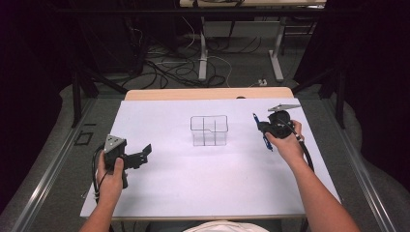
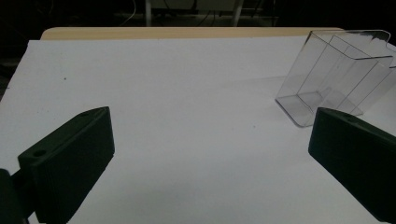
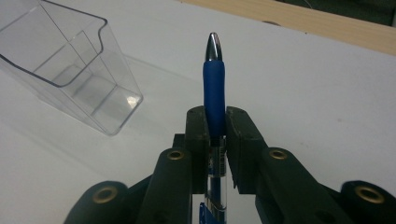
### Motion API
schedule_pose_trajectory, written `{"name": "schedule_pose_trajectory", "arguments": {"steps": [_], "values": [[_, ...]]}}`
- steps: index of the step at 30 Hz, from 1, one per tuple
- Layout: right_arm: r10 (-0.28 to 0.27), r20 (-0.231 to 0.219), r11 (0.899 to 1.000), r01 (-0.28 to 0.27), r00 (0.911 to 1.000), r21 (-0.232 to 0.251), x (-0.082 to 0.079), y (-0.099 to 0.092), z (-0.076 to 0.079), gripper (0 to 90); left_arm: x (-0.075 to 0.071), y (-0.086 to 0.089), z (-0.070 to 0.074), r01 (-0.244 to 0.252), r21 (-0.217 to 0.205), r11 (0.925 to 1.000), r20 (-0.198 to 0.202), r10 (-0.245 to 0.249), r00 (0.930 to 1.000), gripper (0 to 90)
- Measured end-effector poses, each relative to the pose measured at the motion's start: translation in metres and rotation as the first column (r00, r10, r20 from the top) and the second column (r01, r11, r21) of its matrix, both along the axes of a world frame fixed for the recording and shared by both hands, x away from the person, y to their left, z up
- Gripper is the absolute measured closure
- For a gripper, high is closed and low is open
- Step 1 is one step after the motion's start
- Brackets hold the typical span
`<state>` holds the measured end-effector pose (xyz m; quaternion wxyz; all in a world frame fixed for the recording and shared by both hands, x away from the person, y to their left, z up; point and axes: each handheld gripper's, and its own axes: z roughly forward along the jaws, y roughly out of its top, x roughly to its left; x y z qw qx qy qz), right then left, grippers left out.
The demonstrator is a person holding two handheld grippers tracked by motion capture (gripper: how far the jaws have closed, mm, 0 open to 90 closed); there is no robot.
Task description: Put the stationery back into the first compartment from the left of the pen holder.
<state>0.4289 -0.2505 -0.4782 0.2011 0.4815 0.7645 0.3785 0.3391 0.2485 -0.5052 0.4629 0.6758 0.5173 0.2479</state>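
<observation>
A clear plastic organizer box [image 1: 209, 130] with inner dividers stands empty at the middle of the white table. My right gripper [image 1: 262, 126] hovers to the right of it, shut on a blue pen [image 1: 261, 131]. In the right gripper view the pen [image 3: 214, 91] sticks out past the jaws, silver tip forward, and the box [image 3: 70, 65] lies to the upper left. My left gripper [image 1: 145, 151] is held over the table's left side, open with nothing between its fingers [image 2: 70, 161]. The left gripper view has the box [image 2: 338, 77] at the upper right.
The white sheet [image 1: 159, 183] covers most of the wooden table [image 1: 208, 93]. Beyond the far edge are table legs and loose cables on a grey floor [image 1: 193, 67]. A metal rail [image 1: 48, 179] runs along the left side.
</observation>
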Motion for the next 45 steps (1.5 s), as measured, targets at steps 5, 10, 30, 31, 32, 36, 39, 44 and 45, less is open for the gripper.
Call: {"name": "schedule_pose_trajectory", "arguments": {"steps": [5,10,30,31,32,36,39,44,45], "values": [[0.001,0.051,1.0,-0.001,0.9987,0.005,-0.003,0.003,0.003,79.7,0.0,0.0,0.0,0.0,0.0,1.0,0.0,0.0,1.0,0.2],[0.005,0.098,1.0,-0.006,0.9952,0.014,-0.007,0.006,0.007,79.7,0.0,0.0,0.0,0.0,0.001,1.0,0.001,0.0,1.0,0.2],[0.009,0.22,0.996,-0.029,0.9754,0.086,-0.017,0.012,0.015,79.6,0.0,0.0,0.0,0.0,0.0,1.0,0.001,0.0,1.0,0.2],[0.007,0.222,0.996,-0.027,0.9751,0.084,-0.018,0.012,0.016,79.7,0.0,0.0,0.0,0.0,-0.001,1.0,0.002,0.0,1.0,0.2],[0.006,0.22,0.995,-0.028,0.9755,0.095,-0.019,0.013,0.016,79.6,0.0,0.0,0.0,-0.001,0.0,1.0,0.002,0.001,1.0,0.2],[0.01,0.242,0.996,-0.032,0.9701,0.088,-0.02,0.015,0.018,79.7,0.0,0.0,0.0,0.0,0.0,1.0,0.001,0.0,1.0,0.2],[0.014,0.248,0.994,-0.04,0.9687,0.099,-0.02,0.017,0.018,79.7,0.0,-0.001,0.0,-0.001,-0.002,1.0,0.003,0.001,1.0,0.2],[0.026,0.256,0.994,-0.053,0.9663,0.097,-0.02,0.021,0.02,79.7,0.0,-0.001,0.0,-0.002,-0.001,1.0,0.003,0.002,1.0,0.2],[0.025,0.256,0.994,-0.051,0.9664,0.096,-0.02,0.022,0.02,79.7,0.0,-0.001,0.0,-0.002,-0.002,1.0,0.002,0.002,1.0,0.2]]}}
